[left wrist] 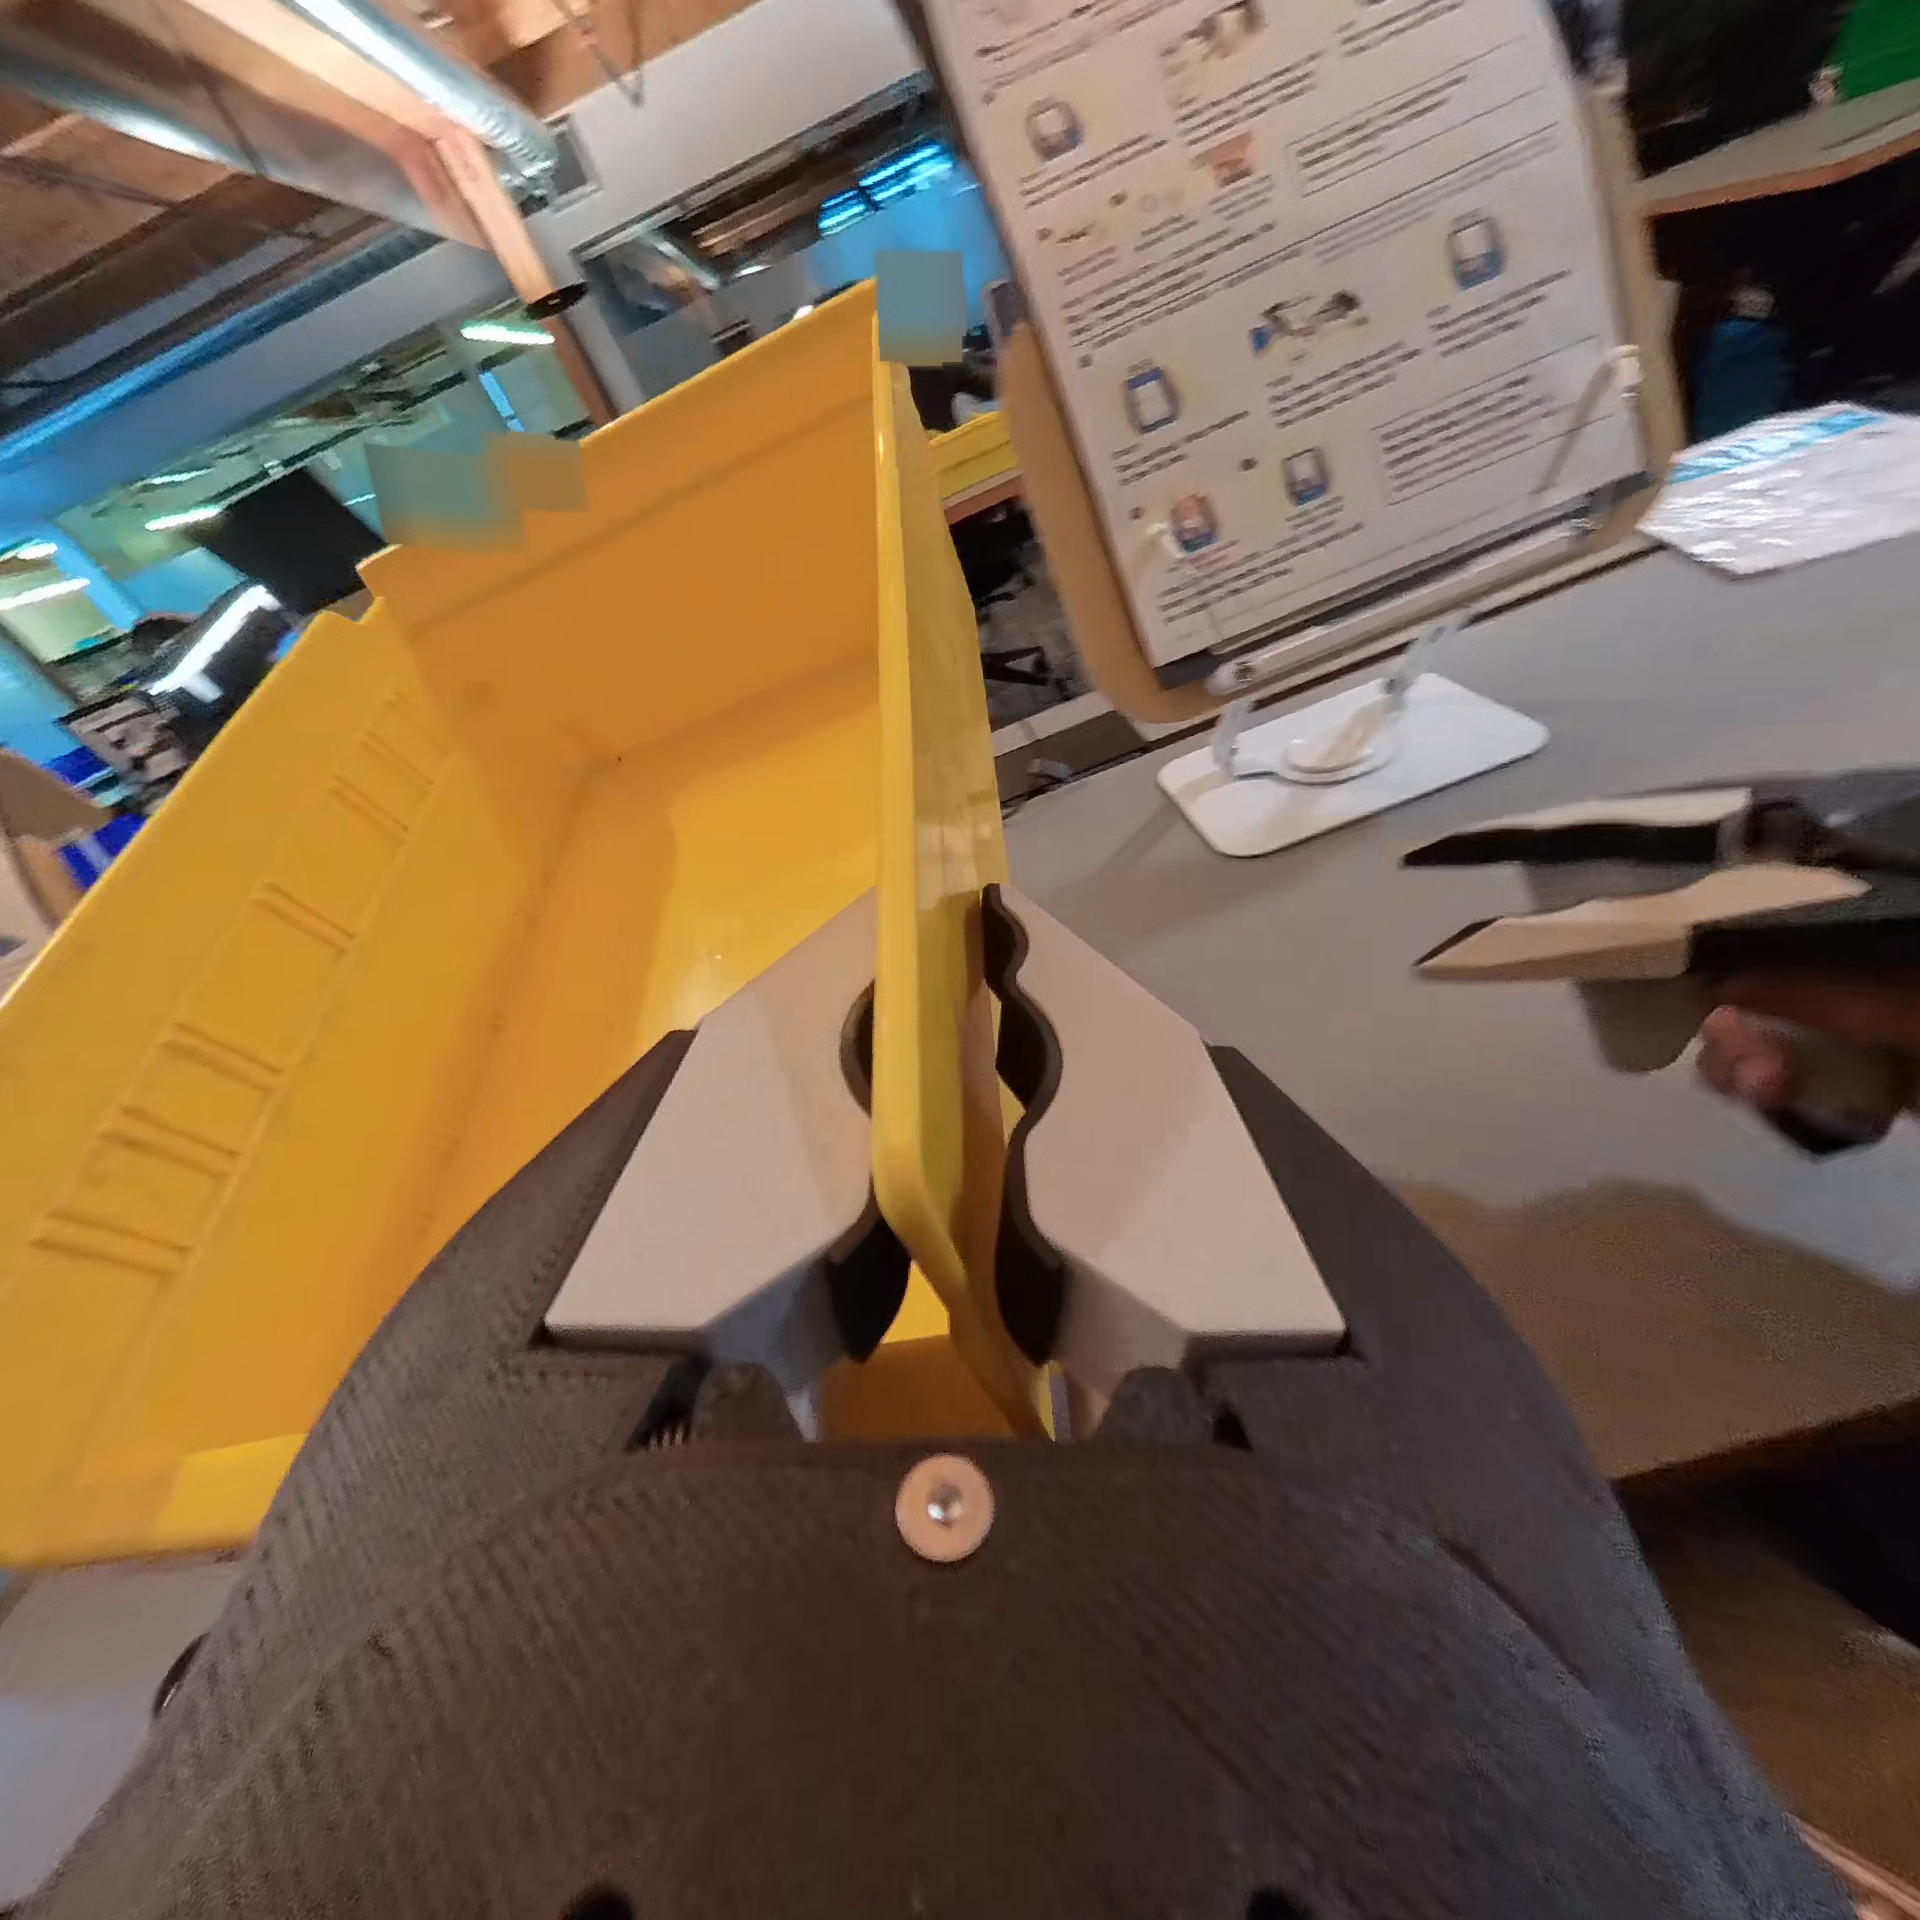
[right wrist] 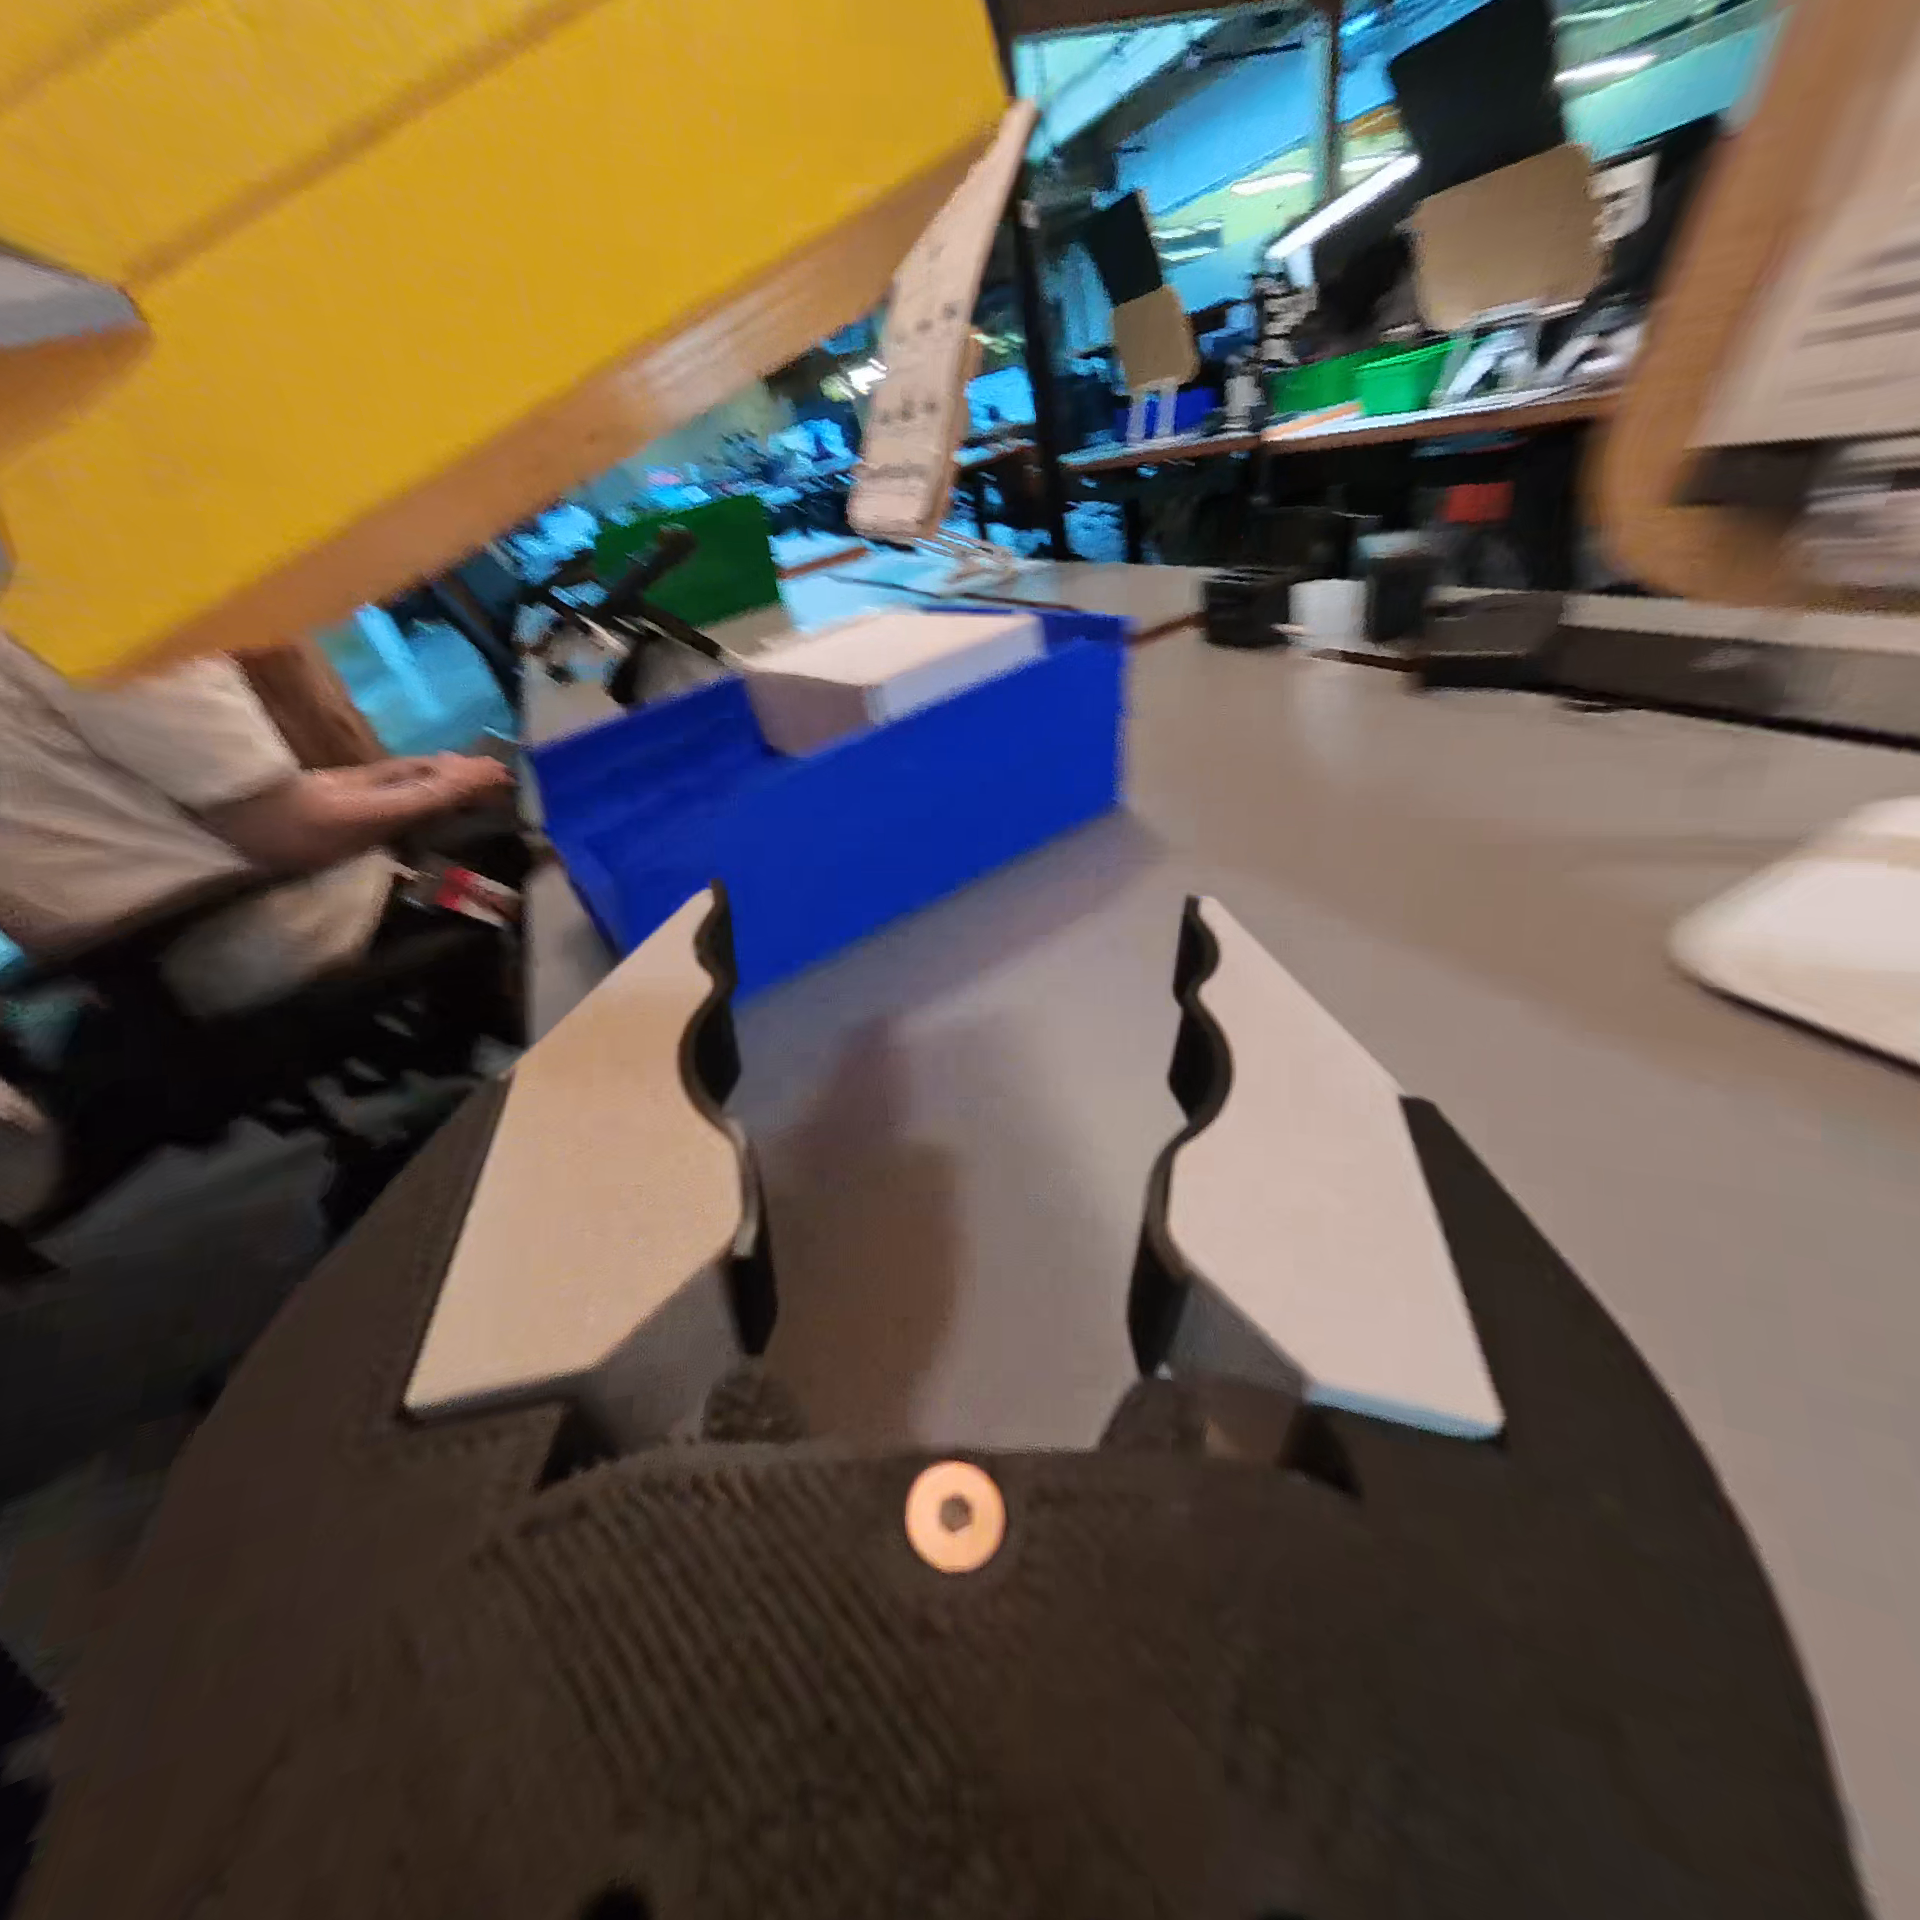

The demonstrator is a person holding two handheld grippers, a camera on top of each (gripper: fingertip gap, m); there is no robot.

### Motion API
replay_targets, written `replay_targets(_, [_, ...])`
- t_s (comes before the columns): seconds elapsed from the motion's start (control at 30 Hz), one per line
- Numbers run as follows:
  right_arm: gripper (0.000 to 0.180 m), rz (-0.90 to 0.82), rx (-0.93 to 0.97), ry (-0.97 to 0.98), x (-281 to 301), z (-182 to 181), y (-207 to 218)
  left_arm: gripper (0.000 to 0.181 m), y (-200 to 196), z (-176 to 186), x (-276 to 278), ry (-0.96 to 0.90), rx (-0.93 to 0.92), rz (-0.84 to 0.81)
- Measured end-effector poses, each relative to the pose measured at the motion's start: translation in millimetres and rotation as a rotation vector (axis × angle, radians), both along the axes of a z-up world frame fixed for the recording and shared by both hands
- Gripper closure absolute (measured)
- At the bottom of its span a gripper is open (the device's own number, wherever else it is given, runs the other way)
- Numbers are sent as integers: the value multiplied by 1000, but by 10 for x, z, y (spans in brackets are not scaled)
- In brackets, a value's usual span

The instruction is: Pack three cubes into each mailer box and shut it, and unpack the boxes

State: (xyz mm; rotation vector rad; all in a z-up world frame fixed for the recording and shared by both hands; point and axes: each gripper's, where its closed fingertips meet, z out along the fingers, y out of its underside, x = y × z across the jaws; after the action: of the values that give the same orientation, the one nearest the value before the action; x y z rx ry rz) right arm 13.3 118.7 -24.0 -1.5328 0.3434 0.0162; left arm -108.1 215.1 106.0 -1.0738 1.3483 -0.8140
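Observation:
My left gripper (left wrist: 930, 920) is shut on one side wall of an open yellow mailer box (left wrist: 582, 852) and holds it tilted, off the table. The box's inside shows no cubes. The same yellow box (right wrist: 436, 270) fills the upper left of the right wrist view. My right gripper (right wrist: 951, 920) is open and empty, low over the grey table (right wrist: 1351, 831); it also shows at the right of the left wrist view (left wrist: 1496, 904). An open blue mailer box (right wrist: 935, 800) stands on the table ahead of it, with a white block (right wrist: 894, 665) in it.
A stand with a printed sheet (left wrist: 1299, 312) and its white base (left wrist: 1351, 769) stand on the table at the right. A brown cardboard sheet (left wrist: 1662, 1320) lies near the front edge. A seated person (right wrist: 156, 810) is at the table's left.

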Motion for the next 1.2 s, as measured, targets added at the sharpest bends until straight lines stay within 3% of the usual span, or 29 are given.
replay_targets(0.27, [114, -483, -316, -168, 712, -188, -2694, 173, -1479, -448, 336, 137, 37, -376])
replay_targets(0.4, [123, -648, -247, -122, 724, -116, -3520, 174, -2156, -781, 530, 192, -29, -505])
replay_targets(0.57, [121, -619, -165, 14, 735, -81, -3765, 174, -2942, -1204, 700, 271, -22, -628])
replay_targets(0.8, [107, -681, -173, -57, 729, 76, -3875, 174, -3683, -1658, 1173, 252, -25, -668])
replay_targets(0.97, [95, -797, -184, -135, 754, 252, -4061, 173, -4184, -1812, 1555, 262, -13, -701])
replay_targets(1.2, [88, -878, -71, -43, 839, 332, -4405, 173, -4870, -1989, 1989, 255, 4, -742])
